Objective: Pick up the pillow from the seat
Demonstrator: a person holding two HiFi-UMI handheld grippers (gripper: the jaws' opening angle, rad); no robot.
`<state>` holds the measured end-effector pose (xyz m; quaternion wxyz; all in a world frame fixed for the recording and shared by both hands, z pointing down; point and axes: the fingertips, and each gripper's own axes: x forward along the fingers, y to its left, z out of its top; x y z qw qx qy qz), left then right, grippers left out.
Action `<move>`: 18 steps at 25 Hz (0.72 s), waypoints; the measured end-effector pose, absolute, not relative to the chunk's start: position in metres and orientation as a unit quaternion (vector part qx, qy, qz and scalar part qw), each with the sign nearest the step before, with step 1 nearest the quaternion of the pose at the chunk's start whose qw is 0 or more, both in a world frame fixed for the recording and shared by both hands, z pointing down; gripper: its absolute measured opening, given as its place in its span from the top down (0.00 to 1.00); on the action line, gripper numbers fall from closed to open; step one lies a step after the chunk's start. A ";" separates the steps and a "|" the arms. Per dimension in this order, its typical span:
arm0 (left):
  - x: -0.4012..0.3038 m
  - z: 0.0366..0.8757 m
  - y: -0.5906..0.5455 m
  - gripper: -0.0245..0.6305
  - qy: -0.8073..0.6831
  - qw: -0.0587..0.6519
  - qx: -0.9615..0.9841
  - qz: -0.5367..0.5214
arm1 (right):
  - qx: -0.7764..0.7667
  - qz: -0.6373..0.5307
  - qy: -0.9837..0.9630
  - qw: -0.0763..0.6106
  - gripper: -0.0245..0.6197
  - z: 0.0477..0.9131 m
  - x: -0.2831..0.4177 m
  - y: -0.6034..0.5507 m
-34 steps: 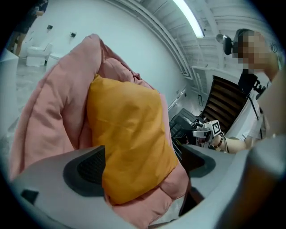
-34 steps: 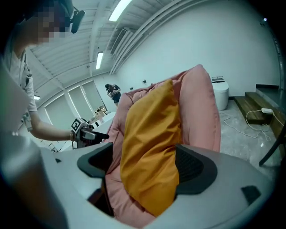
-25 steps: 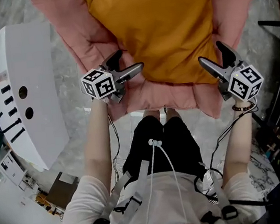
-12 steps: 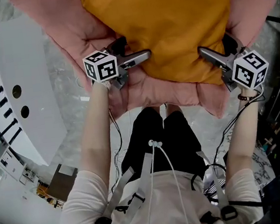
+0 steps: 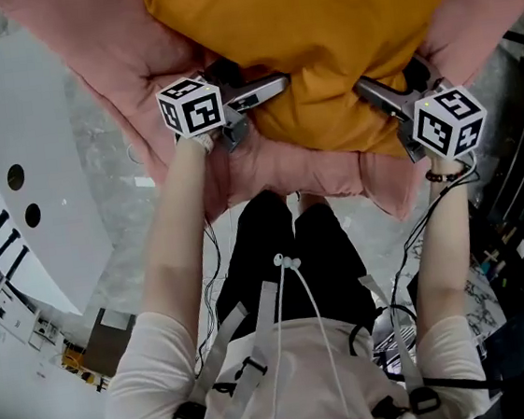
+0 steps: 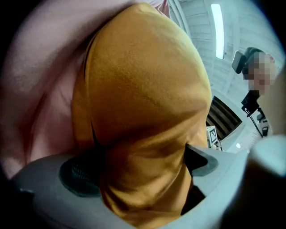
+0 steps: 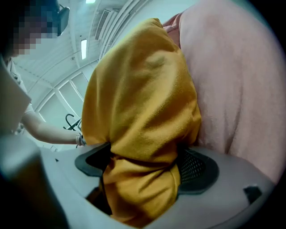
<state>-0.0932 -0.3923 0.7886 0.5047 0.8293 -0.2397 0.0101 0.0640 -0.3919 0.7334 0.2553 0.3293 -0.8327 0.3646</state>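
Orange pillow [image 5: 318, 38]: lies on the pink padded seat [image 5: 295, 167], filling the top of the head view, with its wide side running left to right and its near edge turned toward the person. Stretches away from both tools, so nearly all the bulk sits ahead of the jaws and only the pinched hem behind. Caught at that near edge in two places. At the near left corner, clamped by the left tool [image 5: 257, 80], with a thick bunch of orange cloth squeezed between the two dark pads in the left gripper view. At the near right corner, clenched in the same way by the right tool [image 5: 387, 82], with fabric folded and wedged between its pads in the right gripper view and the pink seat cover just beside it. Neither tool nearer than the other: about level, one at each end of the edge, jaws angled inward toward each other. Cannot tell of any clearance between the far part and the seat; looks to be resting there, with pink padding close against the orange cloth on both flanks. Judged as grasp made, lift not yet done. Calls for raising both tools together and evenly, up and back toward the body, with only the near edge held and the far part likely to sag or drag over the padding. Risks cloth slipping from one pair of pads under an uneven pull. Further out, a white curved housing [image 5: 43, 182] to the left and loose cables [image 5: 416, 243] by the right forearm.
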 end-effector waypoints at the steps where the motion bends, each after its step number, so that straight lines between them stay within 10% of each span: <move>1: -0.091 0.790 -0.397 0.10 -0.248 0.502 0.828 0.009 | 0.341 0.358 -0.830 0.257 0.24 0.734 0.063 -0.394; 5: -0.088 0.790 -0.405 0.11 -0.281 0.499 0.820 -0.008 | 0.363 0.341 -0.831 0.248 0.26 0.734 0.063 -0.399; 11: -0.088 0.780 -0.397 0.29 -0.310 0.492 0.813 0.003 | 0.384 0.281 -0.840 0.260 0.64 0.720 0.066 -0.390; 18: -0.085 0.743 -0.388 0.52 -0.302 0.462 0.834 -0.021 | 0.371 0.245 -0.865 0.233 0.75 0.689 0.064 -0.377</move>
